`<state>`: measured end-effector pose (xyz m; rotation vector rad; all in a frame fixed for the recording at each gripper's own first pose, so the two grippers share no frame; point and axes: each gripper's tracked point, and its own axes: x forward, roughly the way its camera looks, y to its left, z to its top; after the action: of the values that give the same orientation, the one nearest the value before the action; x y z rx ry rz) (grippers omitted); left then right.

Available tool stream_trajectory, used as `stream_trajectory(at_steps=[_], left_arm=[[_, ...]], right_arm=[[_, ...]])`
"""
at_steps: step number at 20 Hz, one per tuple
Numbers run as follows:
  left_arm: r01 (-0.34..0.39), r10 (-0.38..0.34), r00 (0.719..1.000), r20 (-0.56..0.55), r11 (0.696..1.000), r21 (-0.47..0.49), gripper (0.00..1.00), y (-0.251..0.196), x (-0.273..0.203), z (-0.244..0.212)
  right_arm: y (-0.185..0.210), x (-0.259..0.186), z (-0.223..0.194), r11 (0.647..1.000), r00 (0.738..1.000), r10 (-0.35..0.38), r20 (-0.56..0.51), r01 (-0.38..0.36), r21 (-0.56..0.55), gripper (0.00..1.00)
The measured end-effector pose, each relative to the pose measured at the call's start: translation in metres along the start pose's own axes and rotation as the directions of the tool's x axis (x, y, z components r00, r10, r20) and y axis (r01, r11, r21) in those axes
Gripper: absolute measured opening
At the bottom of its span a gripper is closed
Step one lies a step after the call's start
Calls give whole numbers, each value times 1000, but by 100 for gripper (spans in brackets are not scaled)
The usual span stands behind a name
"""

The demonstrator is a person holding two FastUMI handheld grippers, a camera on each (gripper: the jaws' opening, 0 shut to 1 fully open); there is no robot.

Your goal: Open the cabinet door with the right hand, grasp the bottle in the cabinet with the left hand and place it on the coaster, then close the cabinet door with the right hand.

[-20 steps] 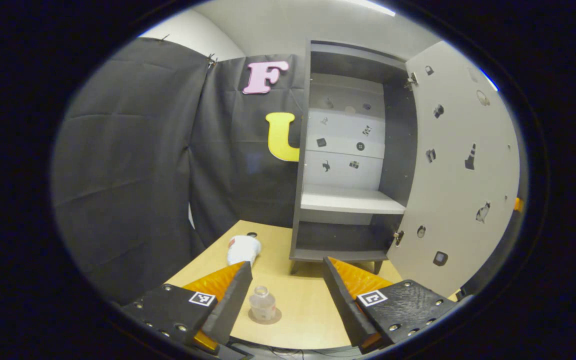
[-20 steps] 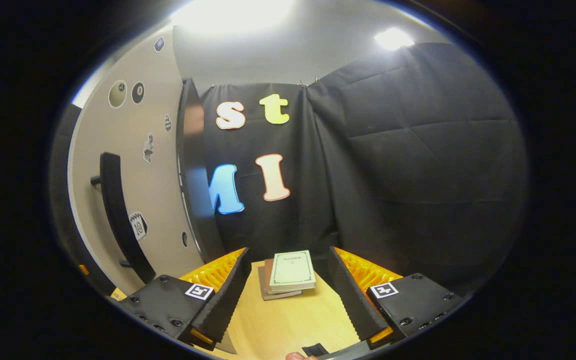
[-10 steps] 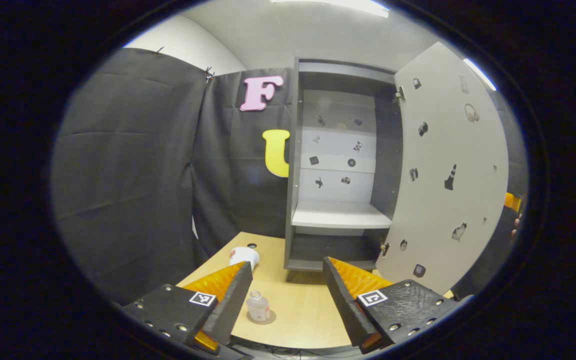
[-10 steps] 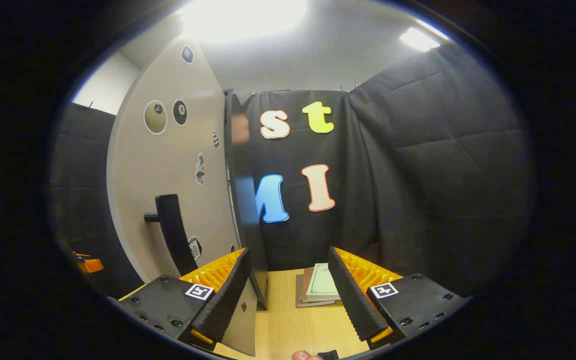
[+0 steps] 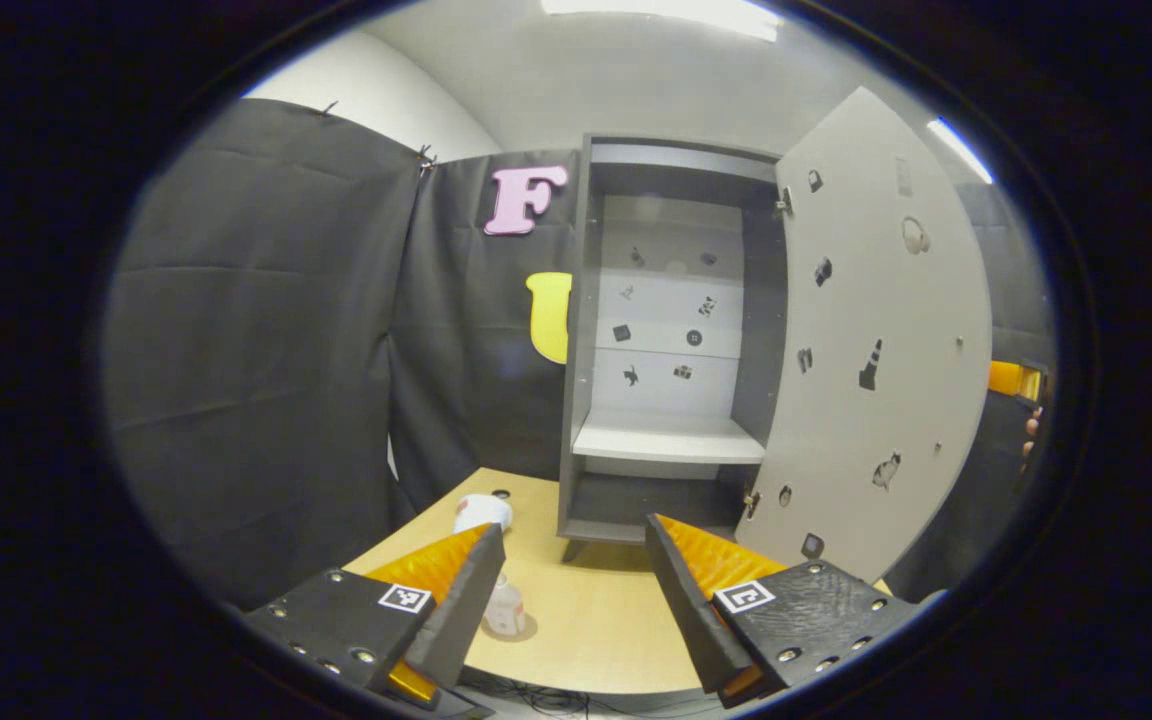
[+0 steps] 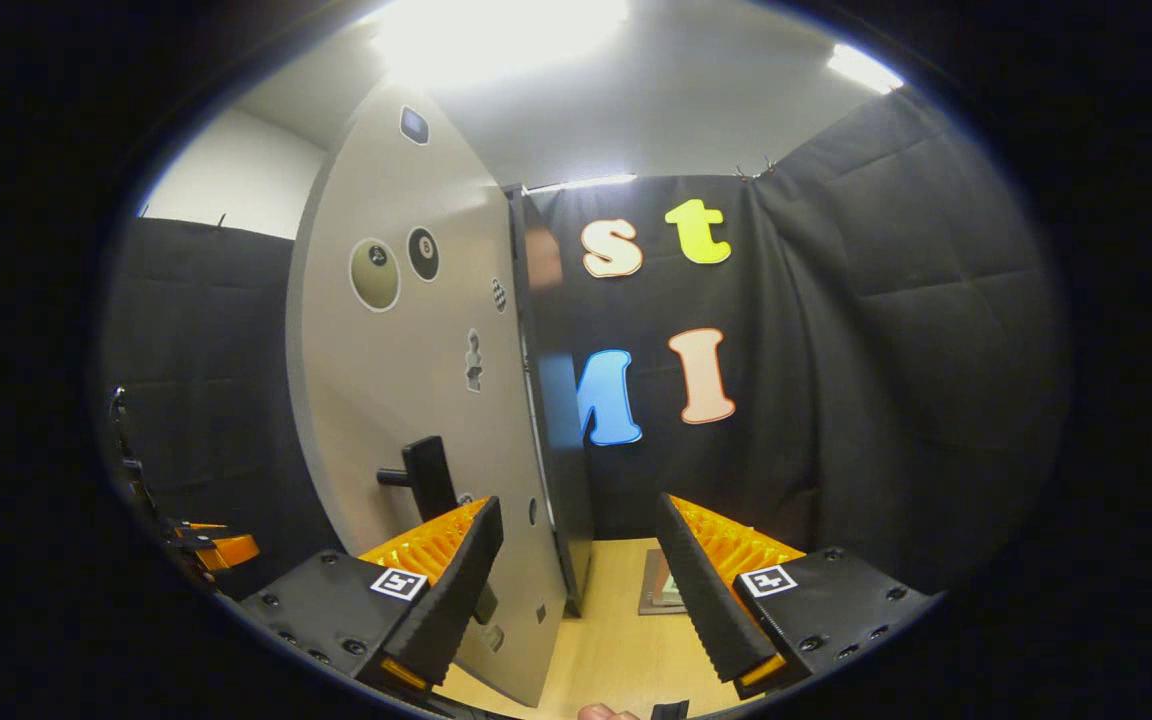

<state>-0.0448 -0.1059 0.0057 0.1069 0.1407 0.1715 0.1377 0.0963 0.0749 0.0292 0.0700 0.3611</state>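
The small clear bottle (image 5: 506,606) stands upright on the round coaster (image 5: 526,629) on the table, partly hidden behind my left gripper's left finger. My left gripper (image 5: 572,541) is open above and behind it, holding nothing. The grey cabinet (image 5: 671,330) stands open with bare shelves. Its door (image 5: 876,340) is swung out to the right. In the right gripper view the door's outer face (image 6: 406,380) and its dark handle (image 6: 427,474) are just left of my open right gripper (image 6: 579,516). The fingers touch neither.
A white object (image 5: 482,512) lies on the wooden table (image 5: 606,620) left of the cabinet. A stack of books (image 6: 664,592) sits behind my right gripper's right finger. Black cloth walls close in the booth. The other gripper (image 6: 211,548) appears at the far left.
My left gripper has drawn back from the bottle, which stays on the coaster. The right gripper view has swung left, bringing the door and handle close to its left finger.
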Motion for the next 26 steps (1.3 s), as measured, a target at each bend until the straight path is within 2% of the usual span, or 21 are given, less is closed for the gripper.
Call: stream_trajectory(at_steps=[4, 9, 13, 17, 22, 25, 26], left_arm=[[0, 0, 1000, -1, 1000, -10, 86, 9, 13, -3], [24, -24, 1000, -17, 1000, -2, 86, 25, 36, -3], [20, -20, 1000, -3, 1000, 4, 86, 55, 59, 9], [19, -19, 1000, -10, 1000, -15, 86, 80, 78, 9], [13, -14, 1000, -15, 1000, -19, 86, 112, 97, 10], [-3, 3, 1000, -25, 1000, 15, 89, 139, 105, 8], [-4, 5, 1000, -25, 1000, 18, 88, 146, 108, 9]], right_arm=[[-8, -1, -2, 999, 999, -42, -6, 42, -35, 97], [0, -3, -7, 998, 998, -62, -20, 62, -10, 97], [14, -4, -10, 997, 997, -73, -24, 74, 36, 97], [36, -1, -13, 998, 999, -30, -42, 33, 60, 97], [59, 8, -16, 999, 998, 29, -48, -28, 21, 97], [67, 13, -15, 999, 998, 40, -44, -40, 0, 97], [71, 15, -16, 999, 998, 49, -44, -49, 1, 97]])
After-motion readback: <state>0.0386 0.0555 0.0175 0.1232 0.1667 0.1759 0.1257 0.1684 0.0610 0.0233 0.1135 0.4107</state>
